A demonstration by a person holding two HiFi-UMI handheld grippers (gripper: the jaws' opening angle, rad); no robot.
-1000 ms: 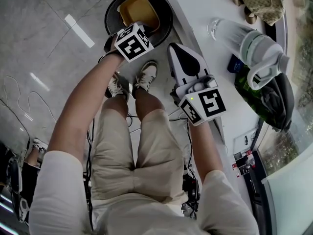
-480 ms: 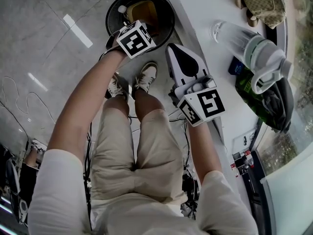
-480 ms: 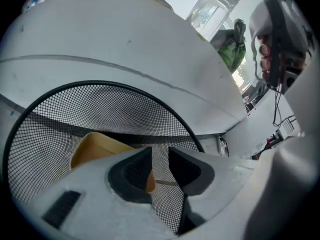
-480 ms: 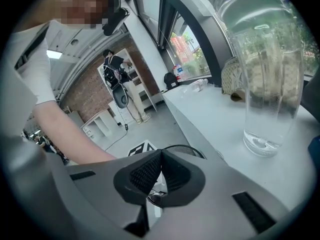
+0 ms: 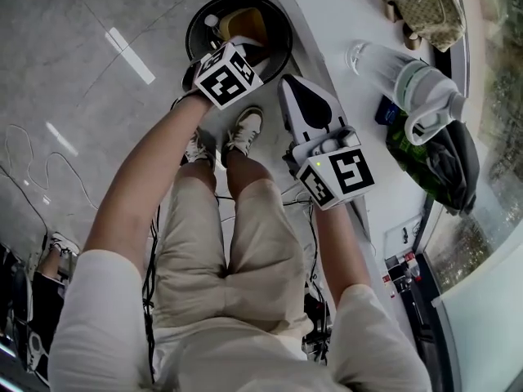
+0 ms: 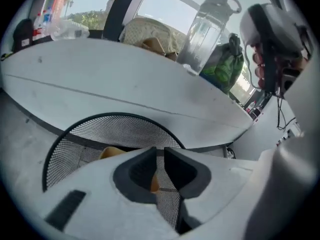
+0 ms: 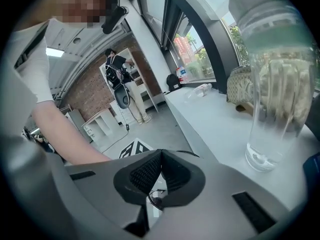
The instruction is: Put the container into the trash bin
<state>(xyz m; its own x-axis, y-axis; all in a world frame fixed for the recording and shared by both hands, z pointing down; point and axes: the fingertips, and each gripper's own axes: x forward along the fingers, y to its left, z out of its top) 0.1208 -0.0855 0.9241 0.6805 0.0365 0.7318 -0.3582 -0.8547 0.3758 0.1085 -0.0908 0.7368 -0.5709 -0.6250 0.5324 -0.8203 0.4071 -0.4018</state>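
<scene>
The black mesh trash bin [image 5: 278, 23] stands on the floor beside the white counter. The tan container [image 5: 245, 24] lies inside it, tilted, partly hidden by my left gripper [image 5: 231, 53], which hovers over the bin's near rim. In the left gripper view the jaws of the left gripper [image 6: 160, 171] stand a narrow gap apart. Only the bin's mesh [image 6: 115, 129] and a sliver of the container [image 6: 112, 153] show below them. My right gripper [image 5: 290, 84] is shut and empty, held above the counter's edge to the right of the bin.
On the white counter [image 5: 343, 15] lie a clear bottle [image 5: 409, 76] on its side, a woven bag [image 5: 421, 2] and a green bag [image 5: 413, 149]. The person's legs and shoes [image 5: 245, 125] are below the bin. Cables lie on the floor [image 5: 24, 162].
The container was a broad yellow shape by the left gripper; it now lies lower in the bin, half hidden. The left gripper edged right over the rim. The right gripper held still.
</scene>
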